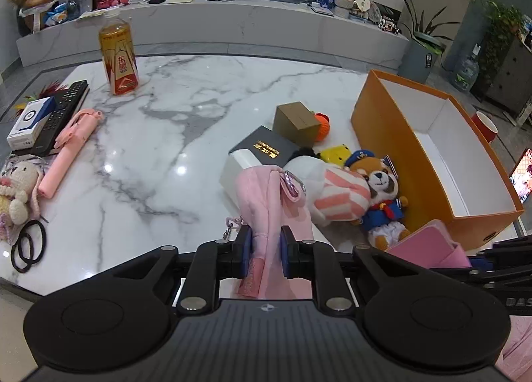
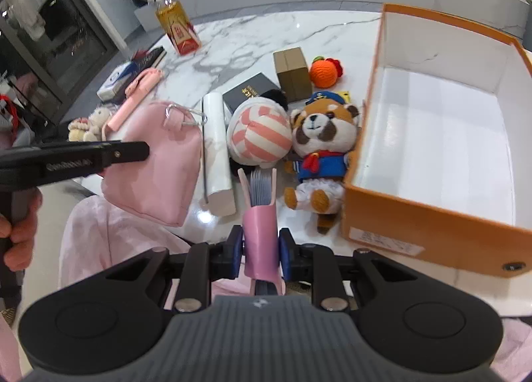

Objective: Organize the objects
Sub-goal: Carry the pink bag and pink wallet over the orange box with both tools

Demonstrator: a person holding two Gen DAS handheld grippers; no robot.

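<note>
My right gripper [image 2: 261,245], clamped on the pink comb case [image 2: 260,232], sits just left of the orange box [image 2: 432,229]; left gripper [image 1: 265,249] grips the pink pouch [image 1: 266,202], farther off

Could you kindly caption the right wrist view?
Right gripper clamps a pink comb case near the empty orange box.

orange box [image 2: 432,232] empty, toys [image 2: 319,149] crowd its side
</note>
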